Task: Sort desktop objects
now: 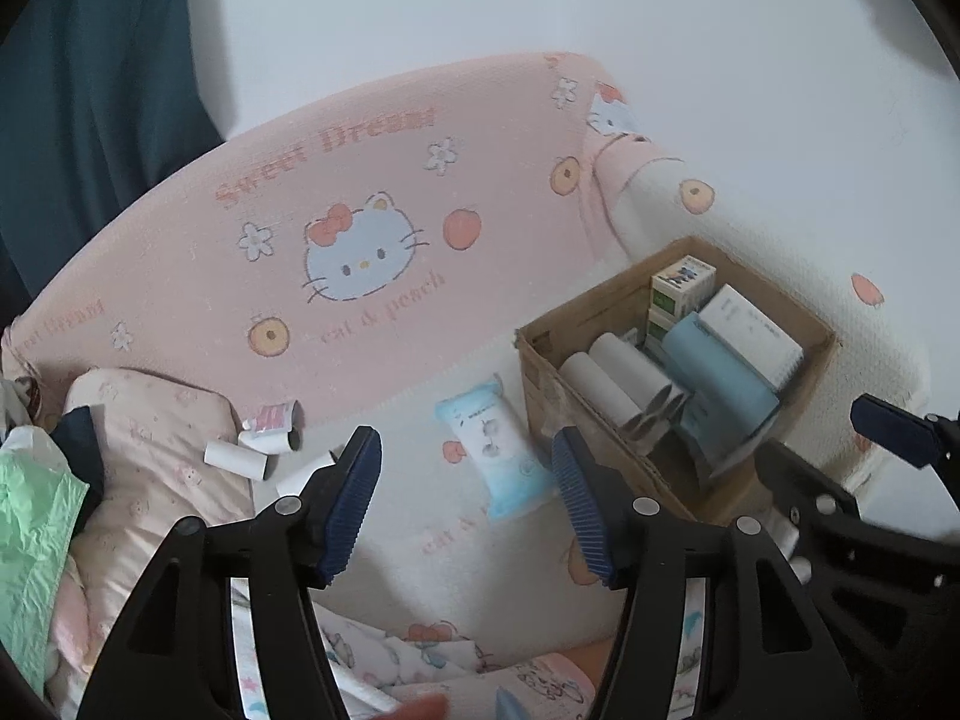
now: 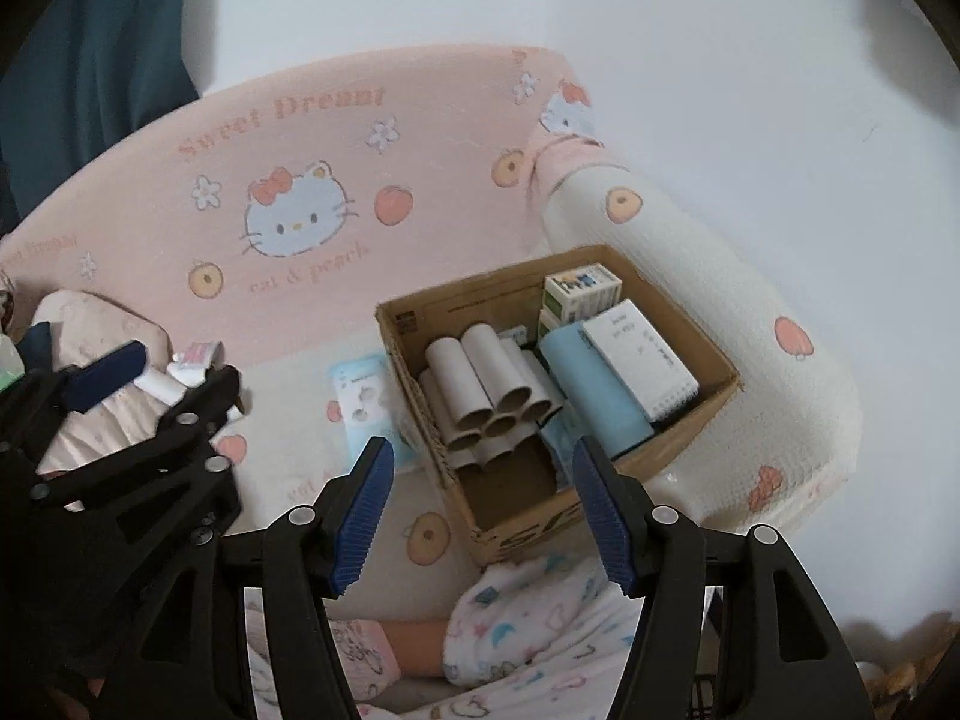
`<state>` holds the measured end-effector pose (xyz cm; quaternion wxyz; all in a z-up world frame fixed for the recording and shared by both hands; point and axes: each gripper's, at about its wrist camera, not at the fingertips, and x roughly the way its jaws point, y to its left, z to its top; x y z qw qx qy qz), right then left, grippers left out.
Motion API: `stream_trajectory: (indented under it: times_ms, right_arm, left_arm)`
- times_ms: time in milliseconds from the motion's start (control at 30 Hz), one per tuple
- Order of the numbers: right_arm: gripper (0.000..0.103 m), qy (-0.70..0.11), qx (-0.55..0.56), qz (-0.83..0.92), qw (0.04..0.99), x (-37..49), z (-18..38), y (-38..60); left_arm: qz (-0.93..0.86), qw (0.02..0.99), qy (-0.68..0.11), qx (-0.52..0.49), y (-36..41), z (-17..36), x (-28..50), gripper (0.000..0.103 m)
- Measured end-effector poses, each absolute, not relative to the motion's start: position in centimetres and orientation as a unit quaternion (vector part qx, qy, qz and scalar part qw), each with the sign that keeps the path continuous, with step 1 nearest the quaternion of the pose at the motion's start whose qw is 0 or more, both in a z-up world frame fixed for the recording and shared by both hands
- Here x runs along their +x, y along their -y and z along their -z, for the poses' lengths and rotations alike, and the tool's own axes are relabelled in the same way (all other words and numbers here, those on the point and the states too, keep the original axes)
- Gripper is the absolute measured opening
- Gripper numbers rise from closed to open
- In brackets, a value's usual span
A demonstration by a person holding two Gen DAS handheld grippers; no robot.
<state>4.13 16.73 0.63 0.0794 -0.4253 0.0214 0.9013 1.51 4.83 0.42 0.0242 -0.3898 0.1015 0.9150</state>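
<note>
left claw [image 1: 467,501]: wide open, nothing in it, low centre of frame
right claw [image 2: 483,516]: jaws apart, empty, hanging over the near edge of the box
box [image 2: 717,387]: cardboard, mid-frame, packed with paper tubes [image 2: 489,387], small cartons, a blue roll
tissue pack [image 1: 495,450]: lying just left of the box
loose tubes [image 1: 240,461]: lower left, by the pillow

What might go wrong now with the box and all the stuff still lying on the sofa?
The cardboard box is already crowded, with paper tubes stacked in a loose pile; dropping more in might knock them over. The blue wipes pack lies close beside the box, so a gripper reaching for it may bump the box wall. The loose tubes by the pillow are round and could roll off on the soft seat.
</note>
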Motion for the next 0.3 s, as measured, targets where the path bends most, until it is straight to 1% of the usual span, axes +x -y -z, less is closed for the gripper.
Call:
stream_trajectory:
  times_ms: [133, 300]
  right_arm:
    - [0.060, -0.039, -0.431, -0.895, 0.106, 4.1, -0.1, -18.5]
    - [0.061, -0.050, -0.430, -0.894, 0.115, 4.3, 0.1, -19.6]
  left_arm:
    - [-0.913, 0.034, -0.109, -0.393, -5.8, -0.1, 1.5, 0.064]
    - [-0.909, 0.048, -0.117, -0.398, -6.9, 0.4, 1.5, 0.064]
